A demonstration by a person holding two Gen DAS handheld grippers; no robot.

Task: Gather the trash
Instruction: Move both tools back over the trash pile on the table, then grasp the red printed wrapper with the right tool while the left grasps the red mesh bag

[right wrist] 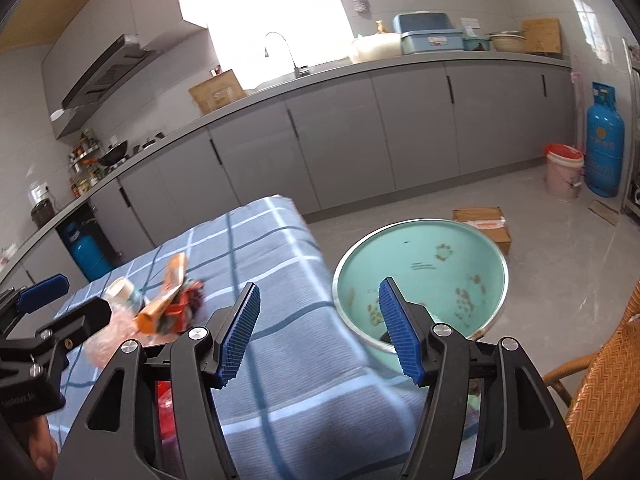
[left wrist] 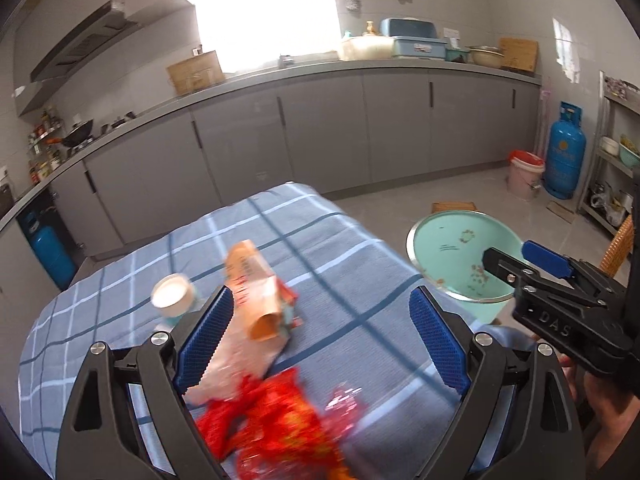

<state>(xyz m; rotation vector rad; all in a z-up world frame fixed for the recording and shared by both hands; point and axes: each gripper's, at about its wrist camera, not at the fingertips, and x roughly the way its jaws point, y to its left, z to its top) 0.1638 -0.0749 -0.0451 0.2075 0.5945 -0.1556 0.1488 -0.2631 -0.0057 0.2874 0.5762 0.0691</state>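
1. Left claw [left wrist: 320, 340]: jaws wide apart, holding nothing; it hangs above the desk with the trash between and below its blue pads.
2. Red wrapper [left wrist: 276, 424]: crumpled and blurred, it lies on the desk nearest the left wrist camera, low between the left claw's arms. Just beside it on the right is a small shiny pink scrap [left wrist: 344, 400].
3. Pale pink plastic bag [left wrist: 236, 360]: it lies against the inner side of the left claw's left pad; whether it touches the pad cannot be told.
4. Orange paper packet [left wrist: 256, 292]: a long, rolled or folded packet resting tilted over the pink bag, its open end toward the camera. A small orange and teal carton [left wrist: 288, 304] sits just beside it.
5. White cup [left wrist: 172, 296]: lying near the packet, left of the left claw's left pad, its round end facing the camera.
6. Desk [left wrist: 340, 248]: covered by a blue checked cloth; all the trash lies on it.
7. Right claw [right wrist: 320, 328]: jaws apart, holding nothing; it hangs over the right edge of the desk, its right pad in front of the basin.
8. Green basin [right wrist: 440, 248]: a wide enamel basin just beside the desk's right edge, with brownish specks on its inner wall.
9. Cardboard box [right wrist: 484, 220]: on the floor beyond the basin.
10. Kitchen cabinets [right wrist: 360, 132]: grey, along the far wall, with a blue gas cylinder [right wrist: 604, 140] and a pink bucket [right wrist: 564, 172] at the right end.
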